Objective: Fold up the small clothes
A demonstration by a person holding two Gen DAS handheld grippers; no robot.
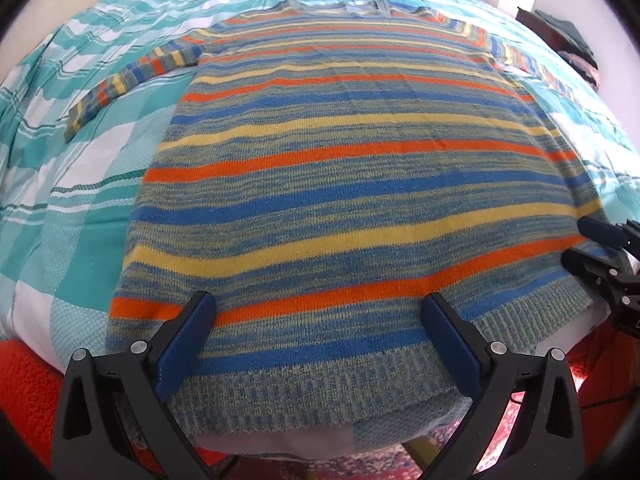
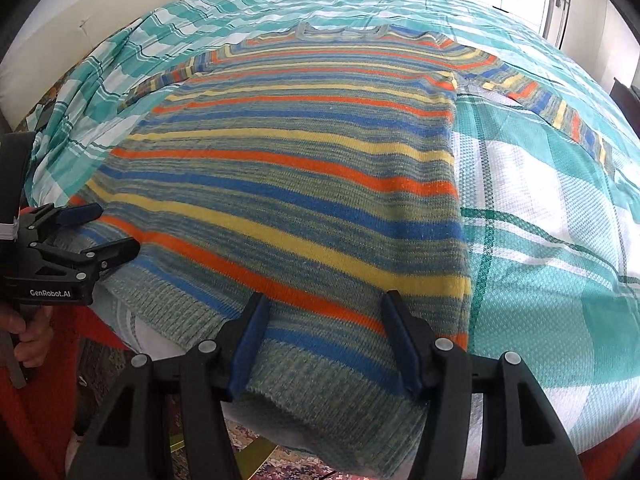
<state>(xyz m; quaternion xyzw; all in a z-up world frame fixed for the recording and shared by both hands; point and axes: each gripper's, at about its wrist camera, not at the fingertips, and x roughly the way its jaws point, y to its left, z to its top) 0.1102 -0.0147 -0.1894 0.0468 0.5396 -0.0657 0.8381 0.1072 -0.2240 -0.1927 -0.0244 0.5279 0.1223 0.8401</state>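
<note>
A striped knit sweater [image 1: 352, 168] in blue, orange, yellow and grey-green lies flat on the bed, sleeves spread out, hem toward me. It also fills the right wrist view [image 2: 304, 184]. My left gripper [image 1: 320, 312] is open, its blue-padded fingers straddling the hem near the sweater's left bottom part. My right gripper [image 2: 324, 312] is open over the hem near the right bottom corner. Each gripper shows in the other's view: the right one at the sweater's right edge [image 1: 588, 248], the left one at its left edge [image 2: 104, 232].
The bed is covered with a teal and white checked sheet [image 1: 80, 208]. A red blanket [image 1: 28, 376] and a patterned rug [image 2: 276, 460] lie below the bed's edge. Dark folded clothes [image 1: 568, 40] sit at the far right. A white wall [image 2: 72, 12] runs behind.
</note>
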